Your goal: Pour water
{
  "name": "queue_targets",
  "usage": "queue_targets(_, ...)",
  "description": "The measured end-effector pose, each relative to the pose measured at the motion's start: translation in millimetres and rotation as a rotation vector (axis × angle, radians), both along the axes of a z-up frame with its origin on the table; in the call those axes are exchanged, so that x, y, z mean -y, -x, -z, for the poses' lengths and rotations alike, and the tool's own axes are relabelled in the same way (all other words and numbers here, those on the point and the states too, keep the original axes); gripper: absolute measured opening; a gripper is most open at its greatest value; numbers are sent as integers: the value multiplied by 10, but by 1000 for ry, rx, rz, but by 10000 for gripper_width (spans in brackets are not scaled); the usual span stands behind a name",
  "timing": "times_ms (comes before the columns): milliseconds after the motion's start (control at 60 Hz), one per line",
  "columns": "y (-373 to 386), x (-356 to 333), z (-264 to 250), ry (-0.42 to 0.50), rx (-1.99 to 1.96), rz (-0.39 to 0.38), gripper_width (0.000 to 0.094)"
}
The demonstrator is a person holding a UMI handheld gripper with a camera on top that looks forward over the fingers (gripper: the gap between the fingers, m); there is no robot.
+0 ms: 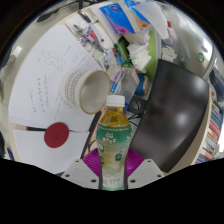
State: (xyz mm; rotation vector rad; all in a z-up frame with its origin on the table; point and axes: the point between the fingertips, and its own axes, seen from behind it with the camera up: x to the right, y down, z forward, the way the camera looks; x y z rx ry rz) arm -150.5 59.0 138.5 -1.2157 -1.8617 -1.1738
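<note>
My gripper (pixel 112 163) is shut on a clear plastic bottle (pixel 113 140) with a white cap (pixel 115 101), yellowish liquid and a green label. The bottle stands upright between the magenta pads (pixel 93 161), which press on its two sides. A white paper cup (pixel 83 92) lies beyond the bottle, up and to the left, with its open mouth toward me. The cup rests on white paper on the table.
A red round lid or coaster (pixel 57 135) lies left of the bottle. A black office chair (pixel 175 110) stands to the right. Sheets of paper (pixel 50 70), pens and a blue-green box (pixel 125 20) lie across the white table beyond.
</note>
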Motion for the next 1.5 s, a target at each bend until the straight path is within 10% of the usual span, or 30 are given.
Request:
queue_targets(383, 41, -67, 18, -5, 143, -9, 279)
queue_targets(1067, -338, 303, -204, 121, -1772, 626, 280)
queue_targets(1500, -280, 28, 336, 102, -1833, 546, 285)
